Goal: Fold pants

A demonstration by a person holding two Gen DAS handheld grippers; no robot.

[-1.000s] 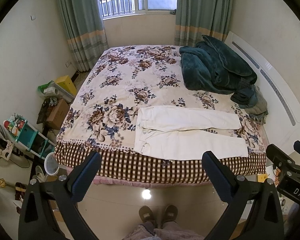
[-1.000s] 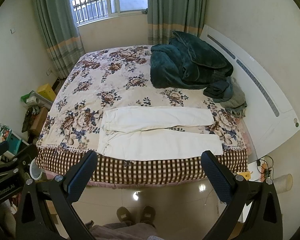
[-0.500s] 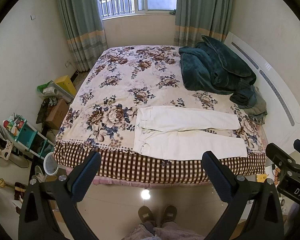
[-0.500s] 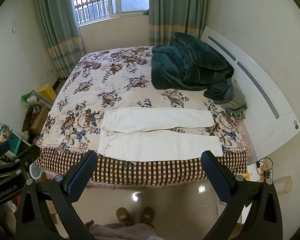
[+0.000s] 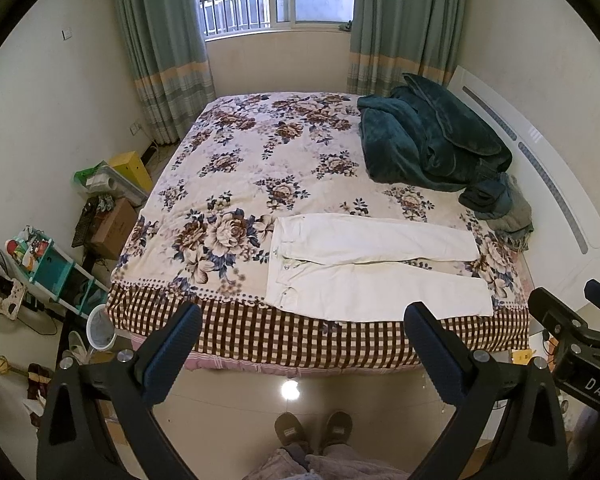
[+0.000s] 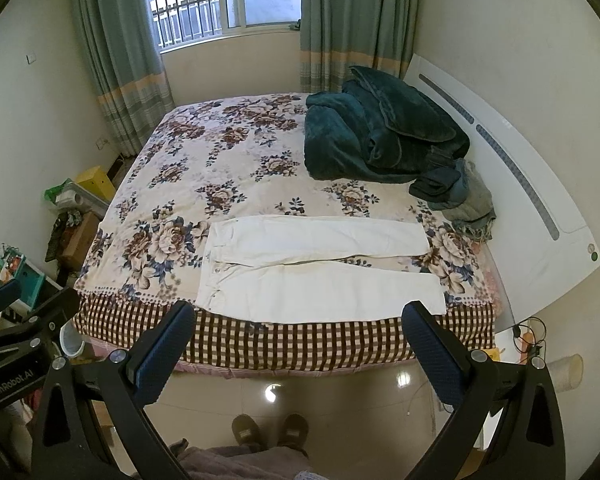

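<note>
White pants [image 5: 376, 268] lie flat near the front edge of the floral bed [image 5: 260, 168], waist to the left, both legs stretched right and slightly apart. They show the same way in the right wrist view [image 6: 320, 268]. My left gripper [image 5: 300, 344] is open and empty, held over the floor in front of the bed, well short of the pants. My right gripper [image 6: 296, 342] is open and empty too, at a similar distance. Each gripper's body shows at the edge of the other's view.
A dark green blanket [image 5: 428, 140] and a pile of dark clothes [image 5: 500, 204] lie at the bed's right rear. The white headboard [image 5: 548, 184] is on the right. Boxes, a teal shelf [image 5: 52, 268] and clutter fill the floor at left. My slippers [image 5: 312, 428] stand on the tiles.
Both views have drifted very slightly; the bed and pants sit a little lower and nearer in the right wrist view. The pants have not moved. Both grippers stay open.
</note>
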